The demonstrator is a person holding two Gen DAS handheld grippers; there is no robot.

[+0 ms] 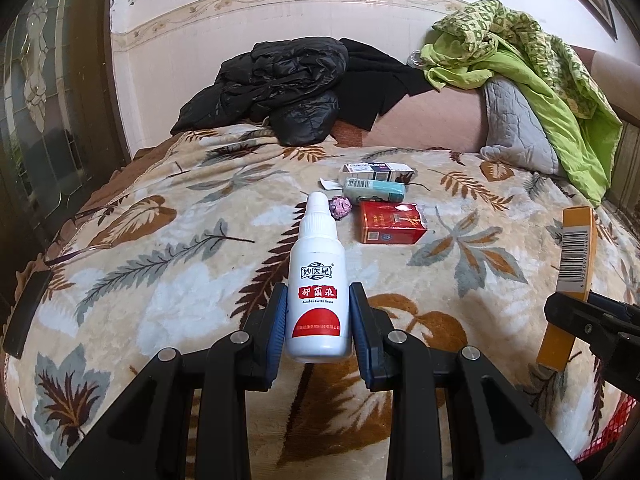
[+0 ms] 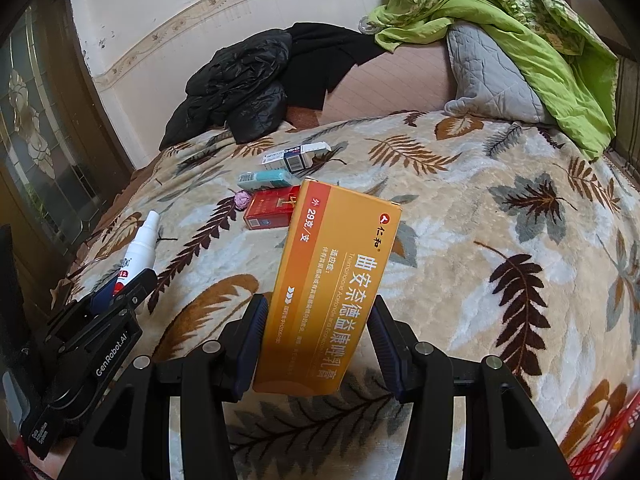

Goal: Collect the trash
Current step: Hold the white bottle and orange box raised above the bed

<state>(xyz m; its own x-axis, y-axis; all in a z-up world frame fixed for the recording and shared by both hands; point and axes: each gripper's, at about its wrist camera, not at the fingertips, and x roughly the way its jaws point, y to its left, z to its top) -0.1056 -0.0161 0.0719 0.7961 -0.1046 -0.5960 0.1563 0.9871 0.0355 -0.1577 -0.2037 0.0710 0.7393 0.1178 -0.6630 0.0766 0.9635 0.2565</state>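
My left gripper (image 1: 319, 320) clamps the smooth white plastic spray bottle (image 1: 318, 284) at its waist; right gripper (image 2: 320, 340) fingers straddle a light, crushable orange cardboard box (image 2: 326, 292), contact unclear.

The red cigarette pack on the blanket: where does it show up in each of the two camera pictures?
Left wrist view: the red cigarette pack lies just right of centre, beyond the white bottle held by the left gripper.
Right wrist view: the pack sits left of centre, partly hidden behind the orange box.
Shared landmark: the crumpled purple wrapper, just left of the pack.
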